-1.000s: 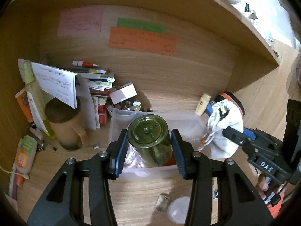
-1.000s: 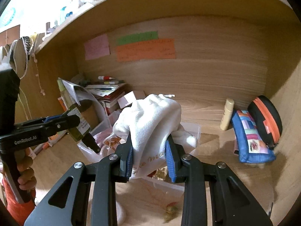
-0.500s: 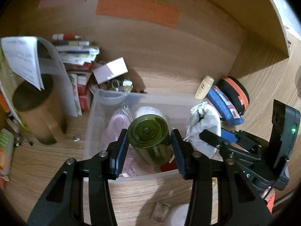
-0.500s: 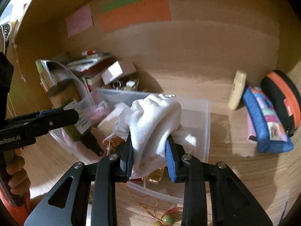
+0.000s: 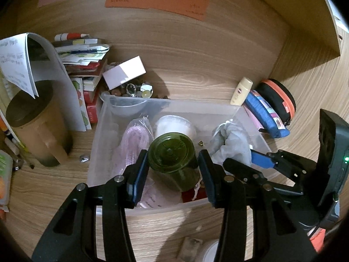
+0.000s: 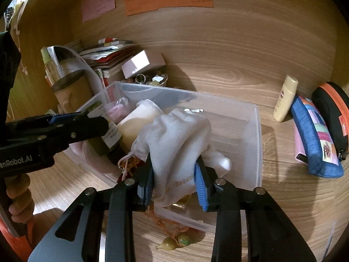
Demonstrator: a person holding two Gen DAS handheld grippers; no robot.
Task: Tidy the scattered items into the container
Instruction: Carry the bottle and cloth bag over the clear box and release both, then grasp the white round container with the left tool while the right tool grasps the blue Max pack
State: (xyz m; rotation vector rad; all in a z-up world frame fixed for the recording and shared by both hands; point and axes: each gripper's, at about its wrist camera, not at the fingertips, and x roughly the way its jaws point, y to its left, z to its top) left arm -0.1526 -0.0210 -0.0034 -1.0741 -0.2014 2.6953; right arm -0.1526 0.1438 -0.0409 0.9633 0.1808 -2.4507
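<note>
A clear plastic bin (image 5: pixel 165 107) (image 6: pixel 257 131) stands on the wooden desk. My left gripper (image 5: pixel 173 170) is shut on a dark green bottle (image 5: pixel 172 161) and holds it inside the bin; the bottle also shows in the right wrist view (image 6: pixel 109 139). My right gripper (image 6: pixel 174 174) is shut on a white cloth pouch (image 6: pixel 176 139) over the bin's right half; the pouch shows in the left wrist view (image 5: pixel 231 144). A pink bag (image 5: pixel 133 144) and a white tub (image 5: pixel 174 124) lie in the bin.
A brown mug (image 5: pixel 32 126), stacked papers (image 5: pixel 82 52), a white box (image 5: pixel 124 72) and a trinket dish (image 5: pixel 135 89) crowd the left and back. A cream tube (image 6: pixel 285 98), blue pouch (image 6: pixel 314 139) and black case (image 6: pixel 331 113) lie right. Tasselled beads (image 6: pixel 174 240) lie in front.
Both grippers have moved forward and down over the bin, carrying the bottle and the pouch; both objects now sit lower, within the bin's walls.
</note>
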